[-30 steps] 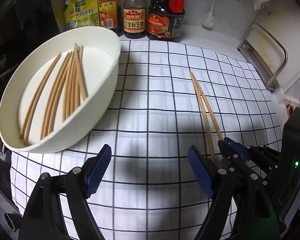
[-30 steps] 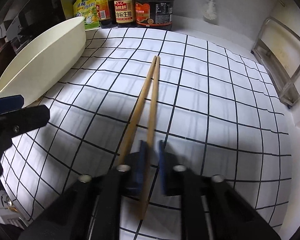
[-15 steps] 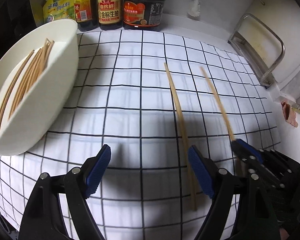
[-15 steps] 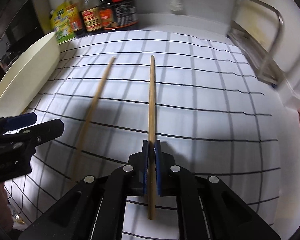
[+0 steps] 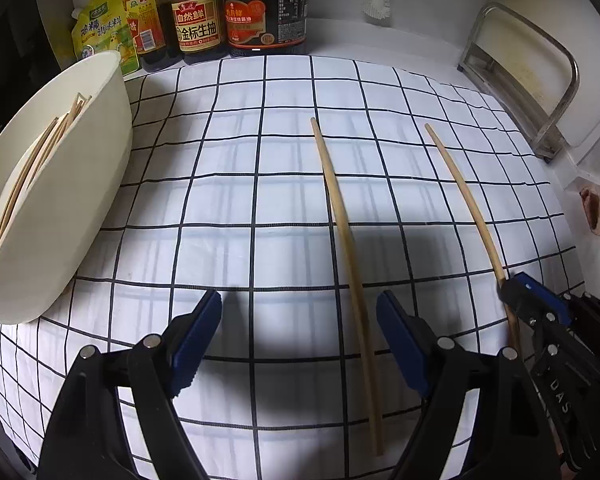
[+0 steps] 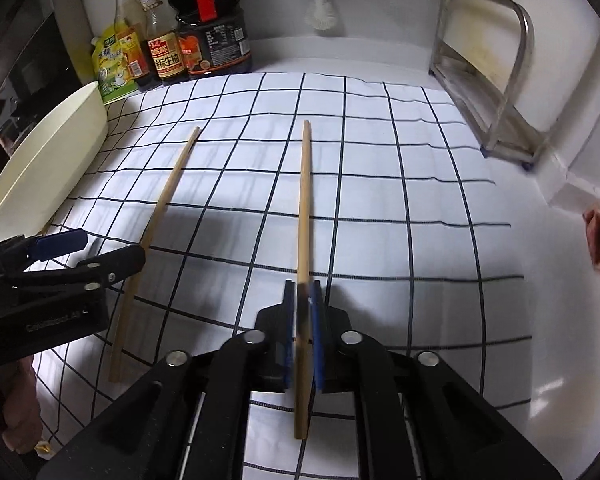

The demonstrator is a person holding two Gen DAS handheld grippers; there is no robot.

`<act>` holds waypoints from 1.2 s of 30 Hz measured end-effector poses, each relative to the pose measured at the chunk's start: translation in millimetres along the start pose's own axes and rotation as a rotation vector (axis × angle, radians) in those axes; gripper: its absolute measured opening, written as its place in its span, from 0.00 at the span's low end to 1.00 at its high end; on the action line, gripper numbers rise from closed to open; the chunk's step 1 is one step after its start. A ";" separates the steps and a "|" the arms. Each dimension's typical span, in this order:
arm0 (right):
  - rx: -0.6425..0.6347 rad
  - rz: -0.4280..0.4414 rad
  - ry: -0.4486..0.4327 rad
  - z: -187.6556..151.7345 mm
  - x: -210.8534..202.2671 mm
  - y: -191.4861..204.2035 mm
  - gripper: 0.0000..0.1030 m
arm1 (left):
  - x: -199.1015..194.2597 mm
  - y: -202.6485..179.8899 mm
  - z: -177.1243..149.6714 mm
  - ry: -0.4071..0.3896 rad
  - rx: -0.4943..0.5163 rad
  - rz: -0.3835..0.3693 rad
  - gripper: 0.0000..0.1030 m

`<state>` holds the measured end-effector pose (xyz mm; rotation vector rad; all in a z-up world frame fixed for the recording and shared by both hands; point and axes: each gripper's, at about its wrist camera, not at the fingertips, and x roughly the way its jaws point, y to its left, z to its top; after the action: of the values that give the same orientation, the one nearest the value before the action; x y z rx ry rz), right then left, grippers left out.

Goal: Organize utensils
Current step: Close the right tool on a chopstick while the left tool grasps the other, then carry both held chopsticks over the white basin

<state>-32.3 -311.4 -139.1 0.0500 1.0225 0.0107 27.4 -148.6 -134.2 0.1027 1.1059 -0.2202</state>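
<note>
Two chopsticks lie apart on the checked cloth (image 5: 236, 200), each near a different gripper. Between the blue pads of the right gripper (image 6: 303, 336) runs one chopstick (image 6: 304, 216), its thick end poking back past the jaws and its tip pointing toward the far wall; the jaws have just been opening, and a sliver of gap shows on either side of the stick, so the pads no longer pinch it. The left gripper (image 5: 300, 336) hangs with its jaws spread wide and nothing between them. The second chopstick (image 5: 340, 224) lies flat on the cloth and passes just inside the right-hand pad of that gripper, touching neither pad as far as the left wrist view shows. In the right wrist view a hand (image 6: 16, 412) grips the left tool's handle at the lower left edge.

Left of both grippers sits a cream bowl (image 5: 72, 200), tilted on the cloth's edge, with a bundle of chopsticks (image 5: 32, 168) leaning inside it. Behind the cloth, against the white wall, stand sauce bottles (image 5: 198, 20) and a yellow-green pouch (image 5: 100, 28); a white brush (image 6: 321, 8) hangs on the wall. A metal rack (image 6: 488, 76) stands at the far right of the worktop (image 6: 540, 320).
</note>
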 end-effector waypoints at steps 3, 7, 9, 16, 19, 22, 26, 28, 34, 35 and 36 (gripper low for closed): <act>-0.007 0.002 0.006 1.3 3.0 0.0 0.19 | 3.1 -1.2 0.3 0.004 0.004 0.018 0.76; -0.023 -0.013 0.007 2.7 8.0 0.6 0.24 | 7.5 -1.9 0.6 0.009 0.002 0.038 0.77; -0.045 -0.023 0.003 3.8 9.6 3.4 0.24 | 7.6 -2.9 1.0 0.002 0.004 0.044 0.77; -0.085 -0.009 0.006 6.7 12.0 9.5 0.17 | 7.6 -7.5 1.5 -0.012 0.013 0.037 0.65; -0.087 -0.012 0.007 7.5 12.5 11.5 0.07 | 4.5 -14.7 0.6 -0.027 0.045 0.022 0.47; -0.066 -0.007 0.012 8.5 12.4 10.0 0.06 | 2.7 -20.5 0.2 -0.031 0.076 -0.001 0.20; -0.036 0.004 0.021 9.8 11.5 9.7 0.06 | 4.0 -18.4 4.1 0.004 0.081 -0.027 0.07; -0.021 0.010 0.018 12.0 7.1 10.9 0.06 | 4.2 -14.5 4.9 0.018 0.077 -0.033 0.07; 0.045 0.036 -0.004 24.7 -12.9 17.4 0.06 | -17.5 7.3 11.8 0.003 0.070 -0.062 0.07; 0.055 0.045 -0.008 27.8 -16.6 19.4 0.06 | -25.2 12.5 15.2 -0.010 0.068 -0.065 0.07; 0.065 0.055 -0.016 33.0 -22.1 24.5 0.06 | -31.5 16.8 18.2 -0.022 0.063 -0.067 0.07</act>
<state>-15.4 -288.9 -101.9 0.1369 1.0050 0.0271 33.6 -131.8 -98.4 0.1195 1.0815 -0.3160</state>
